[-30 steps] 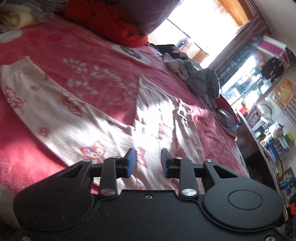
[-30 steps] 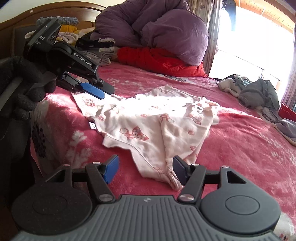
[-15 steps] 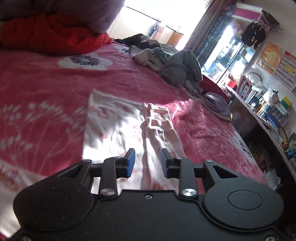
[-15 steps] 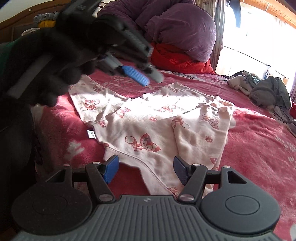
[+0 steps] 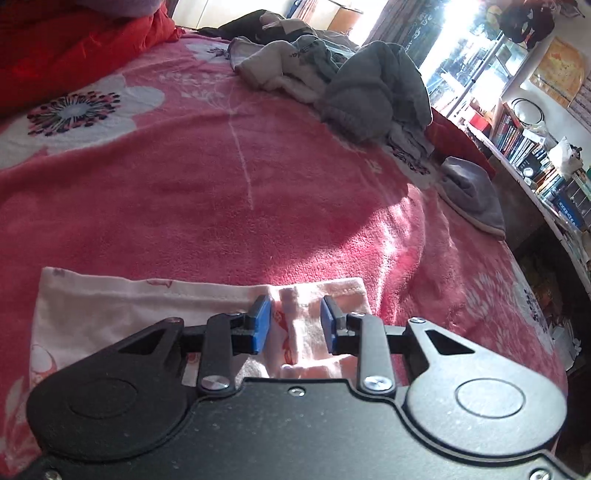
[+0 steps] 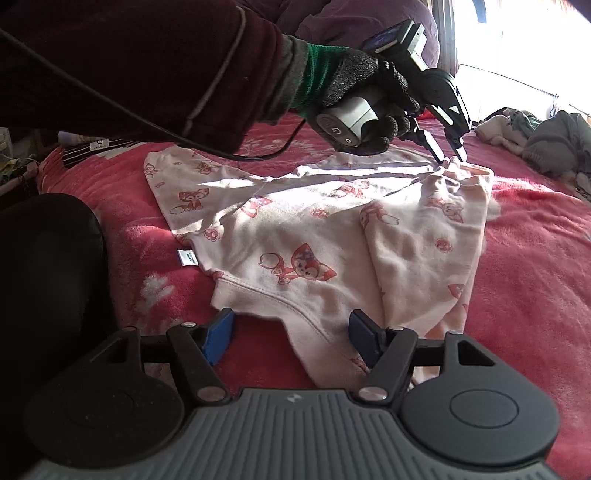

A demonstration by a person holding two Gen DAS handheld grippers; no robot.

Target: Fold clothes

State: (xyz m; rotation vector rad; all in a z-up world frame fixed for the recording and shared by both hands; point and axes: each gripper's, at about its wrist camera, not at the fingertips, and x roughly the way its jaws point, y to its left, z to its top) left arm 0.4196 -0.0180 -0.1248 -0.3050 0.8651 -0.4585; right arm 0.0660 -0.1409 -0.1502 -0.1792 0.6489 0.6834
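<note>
Pale pink fox-print trousers [image 6: 317, 236] lie spread on the red bed cover, one leg folded over at the right. My left gripper [image 5: 295, 323] is open, its blue pads astride the bunched cuff end of the trousers [image 5: 295, 317]. In the right wrist view the left gripper [image 6: 448, 157] is held in a gloved hand, its tips down at the far cuff. My right gripper [image 6: 290, 334] is open and empty, just above the near hem of the trousers.
A heap of grey and white clothes [image 5: 343, 70] lies at the far side of the bed. A grey garment [image 5: 472, 192] lies by the bed's right edge. A red quilt [image 5: 74, 40] and purple bedding [image 6: 369, 22] are piled at the head. Bookshelves [image 5: 535, 147] stand beyond.
My left gripper has moved across the trousers to their far cuff and come down onto it. My right gripper has edged closer to the near hem. Both stay open.
</note>
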